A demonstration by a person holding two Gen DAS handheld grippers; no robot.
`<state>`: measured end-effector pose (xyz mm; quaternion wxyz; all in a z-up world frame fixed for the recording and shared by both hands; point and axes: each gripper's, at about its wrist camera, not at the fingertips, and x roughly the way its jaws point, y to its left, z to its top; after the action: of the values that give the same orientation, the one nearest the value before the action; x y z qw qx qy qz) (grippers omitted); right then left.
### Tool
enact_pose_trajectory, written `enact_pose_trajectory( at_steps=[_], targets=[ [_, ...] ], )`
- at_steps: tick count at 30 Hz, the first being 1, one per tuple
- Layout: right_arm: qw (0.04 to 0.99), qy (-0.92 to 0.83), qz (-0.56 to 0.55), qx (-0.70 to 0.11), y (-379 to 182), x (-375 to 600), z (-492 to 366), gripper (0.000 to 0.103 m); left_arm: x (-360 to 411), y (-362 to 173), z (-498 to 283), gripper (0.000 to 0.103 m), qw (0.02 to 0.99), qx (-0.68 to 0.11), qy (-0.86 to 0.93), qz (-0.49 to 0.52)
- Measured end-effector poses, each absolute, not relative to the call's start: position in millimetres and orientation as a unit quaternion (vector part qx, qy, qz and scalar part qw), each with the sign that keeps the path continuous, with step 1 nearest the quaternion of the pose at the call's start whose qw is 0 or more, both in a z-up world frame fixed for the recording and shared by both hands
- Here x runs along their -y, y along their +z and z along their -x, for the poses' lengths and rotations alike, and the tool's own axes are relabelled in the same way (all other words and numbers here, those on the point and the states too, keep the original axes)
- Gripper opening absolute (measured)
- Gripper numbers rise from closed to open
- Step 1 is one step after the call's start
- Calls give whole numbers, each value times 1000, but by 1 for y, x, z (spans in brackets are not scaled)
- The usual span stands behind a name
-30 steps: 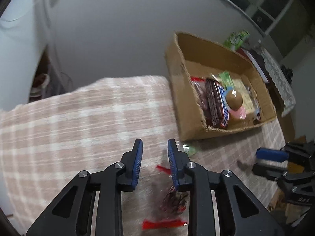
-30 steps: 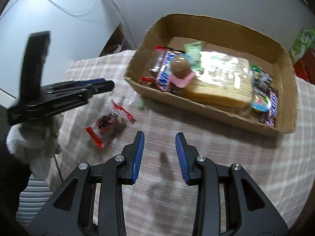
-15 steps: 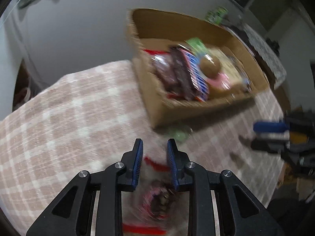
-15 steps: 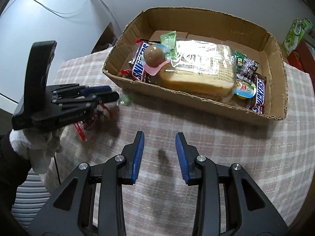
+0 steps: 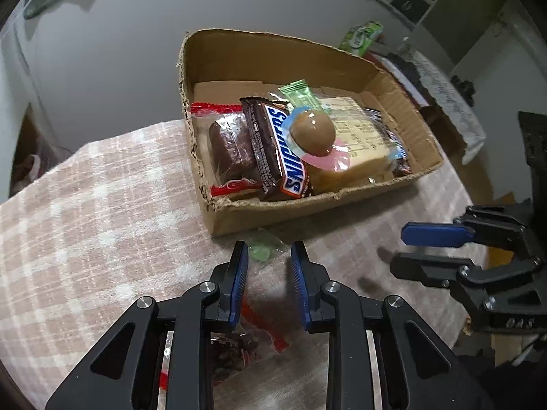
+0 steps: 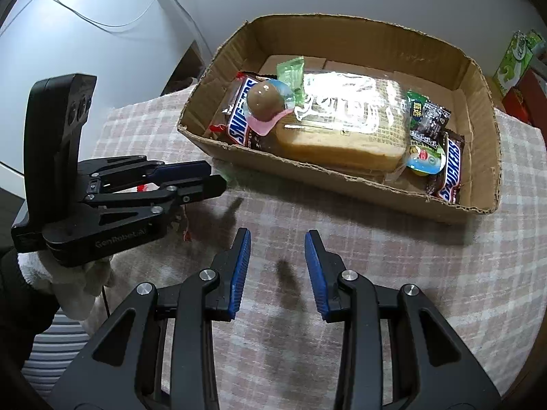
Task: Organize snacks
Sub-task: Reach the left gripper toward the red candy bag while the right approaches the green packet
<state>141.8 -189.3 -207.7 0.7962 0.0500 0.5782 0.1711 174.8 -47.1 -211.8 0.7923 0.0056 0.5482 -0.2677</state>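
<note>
A cardboard box (image 5: pixel 218 218) (image 6: pixel 478 109) on the checked tablecloth holds a Snickers bar (image 5: pixel 283 157), a chocolate cake pack (image 5: pixel 229 150), a wrapped bread loaf (image 6: pixel 342 126), a brown egg-shaped sweet (image 5: pixel 312 133) (image 6: pixel 265 100) and small candies. A clear red-edged snack pack (image 5: pixel 236 352) lies on the cloth under my left gripper (image 5: pixel 268 256), which is open and empty. A small green candy (image 5: pixel 263 249) lies just ahead of it by the box wall. My right gripper (image 6: pixel 277 239) is open and empty over bare cloth. It shows in the left wrist view (image 5: pixel 427 249).
The table edge runs close on the left in the right wrist view. A green carton (image 5: pixel 362 36) (image 6: pixel 516 58) stands behind the box. A white wall with a cable (image 6: pixel 102 17) lies beyond. Checked cloth (image 6: pixel 410 273) spreads in front of the box.
My left gripper has moved forward over the red-edged pack toward the box and the green candy. The right gripper has edged closer to the box. Both stay open.
</note>
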Motion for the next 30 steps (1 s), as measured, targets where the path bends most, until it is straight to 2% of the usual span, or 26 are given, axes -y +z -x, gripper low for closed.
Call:
enact_pose_trajectory(
  at_steps=[9,26,27,30],
  targets=[
    [794,169,-61,-580,-208,194,-142,35,80,-221,-181,27,802,-550,-231,-32],
    [793,170,-64,-581,-209,190,-140,35,82,-226,-140,24,786,-545,-289,-41],
    [793,170,-65,-581,-209,190,-141,35,85,-226,-134,19,784,-546,-293,-42],
    [789,183,-63,-583,-208,190,-142,35,85,-226,-119,18,781,-550,-295,-32]
  ],
)
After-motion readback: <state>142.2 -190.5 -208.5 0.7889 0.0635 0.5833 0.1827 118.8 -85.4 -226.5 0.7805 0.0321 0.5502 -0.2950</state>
